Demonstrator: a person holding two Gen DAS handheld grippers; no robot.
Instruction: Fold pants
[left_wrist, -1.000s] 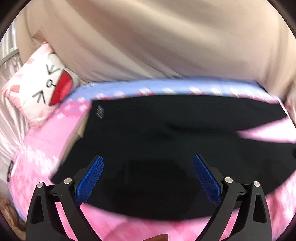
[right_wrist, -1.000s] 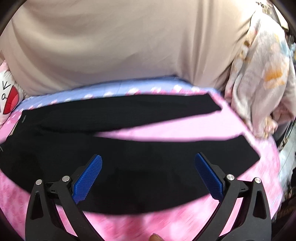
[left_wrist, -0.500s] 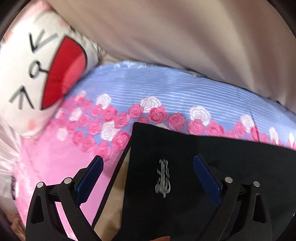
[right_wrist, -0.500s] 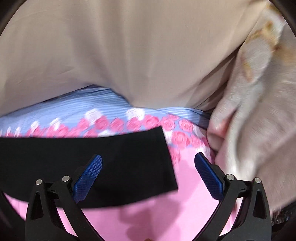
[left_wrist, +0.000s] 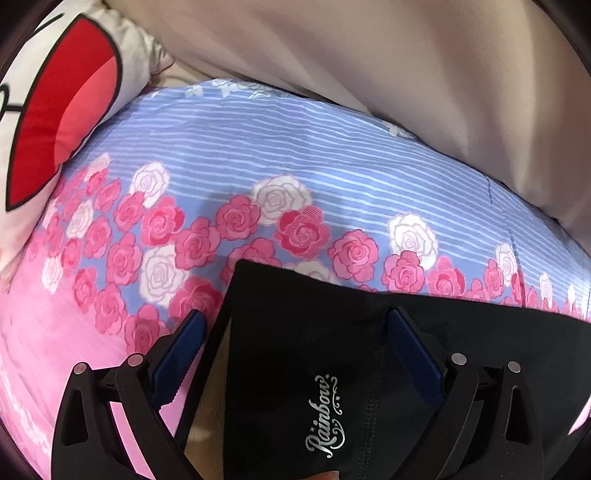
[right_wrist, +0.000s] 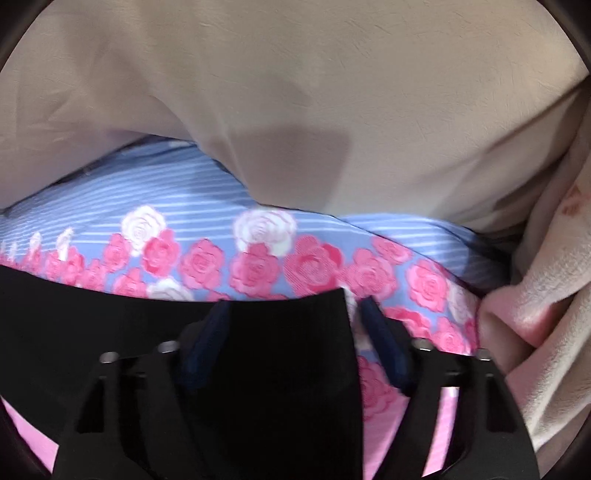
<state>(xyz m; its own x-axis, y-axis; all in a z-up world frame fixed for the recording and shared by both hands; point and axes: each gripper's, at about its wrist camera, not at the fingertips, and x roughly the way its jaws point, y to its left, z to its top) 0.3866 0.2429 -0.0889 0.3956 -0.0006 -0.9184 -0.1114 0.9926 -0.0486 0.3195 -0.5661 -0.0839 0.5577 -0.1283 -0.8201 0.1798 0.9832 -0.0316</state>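
Note:
Black pants lie flat on a bed. In the left wrist view their waistband corner (left_wrist: 295, 369), with a silver "Rainbow" logo, sits between the fingers of my left gripper (left_wrist: 295, 332), which is wide open and low over it. One blue pad (left_wrist: 181, 350) is over the sheet left of the waistband; the other is over the black cloth. In the right wrist view the hem end of a pant leg (right_wrist: 288, 350) lies between the jaws of my right gripper (right_wrist: 291, 325). Those jaws are closing, and a thin gap shows between the right pad and the hem's edge.
The bedsheet (left_wrist: 295, 158) is pink with roses and a blue striped band at the far side. A cartoon-face pillow (left_wrist: 55, 110) lies at the far left. Beige fabric (right_wrist: 295, 92) rises behind the bed. A cream and pink blanket (right_wrist: 546, 295) is bunched at the right.
Both grippers swung from over the middle of the pants out to the far edge: the left to the waistband corner, the right to the leg hem. The right jaws narrowed.

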